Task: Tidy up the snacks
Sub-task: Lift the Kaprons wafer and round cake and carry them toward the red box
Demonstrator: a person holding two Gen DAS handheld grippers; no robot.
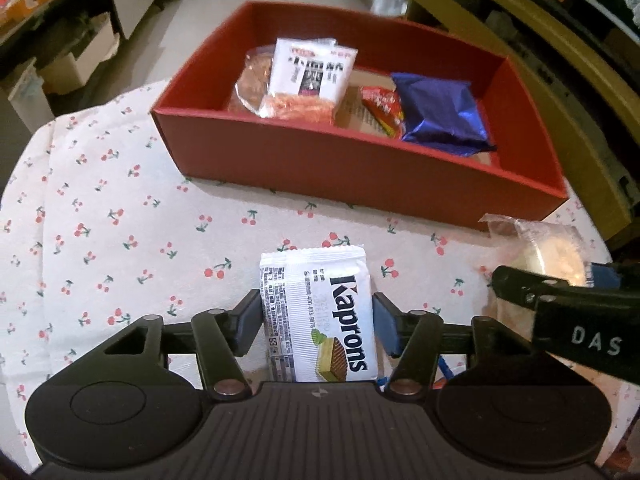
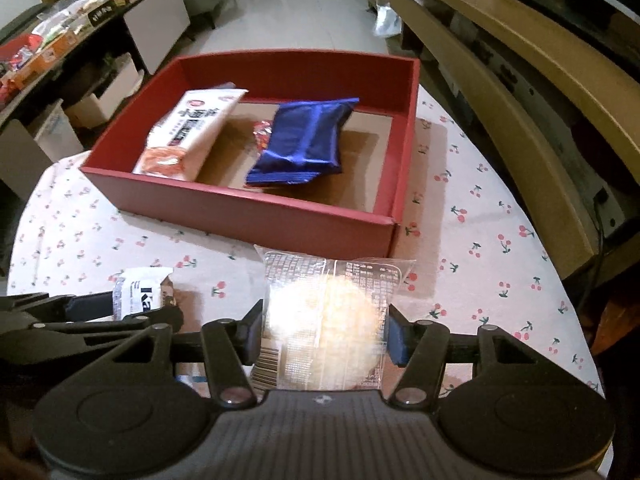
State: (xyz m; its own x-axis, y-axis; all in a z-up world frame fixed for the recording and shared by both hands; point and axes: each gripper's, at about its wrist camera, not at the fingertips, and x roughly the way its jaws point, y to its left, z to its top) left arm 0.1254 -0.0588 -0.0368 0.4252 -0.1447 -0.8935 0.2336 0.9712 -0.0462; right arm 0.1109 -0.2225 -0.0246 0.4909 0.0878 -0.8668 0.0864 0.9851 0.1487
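Note:
My left gripper (image 1: 318, 320) is shut on a white Kaprons wafer pack (image 1: 318, 312), held above the cherry-print tablecloth in front of the red box (image 1: 320, 160). My right gripper (image 2: 324, 328) is shut on a clear pack with a pale round pastry (image 2: 328, 312); this pack also shows in the left wrist view (image 1: 556, 248). The red box (image 2: 248, 208) holds a white snack pack (image 1: 308, 68), a blue foil pack (image 1: 440, 116), a small red packet (image 1: 382, 106) and a clear pack of orange snacks (image 1: 296, 108). The left gripper with the wafer pack (image 2: 138, 292) shows at the right view's left edge.
The round table (image 1: 100, 220) has a cherry-print cloth. A wooden bench or shelf unit (image 2: 520, 92) stands close on the right. A cluttered dark shelf (image 2: 48, 48) and white cabinets stand at the left across the floor.

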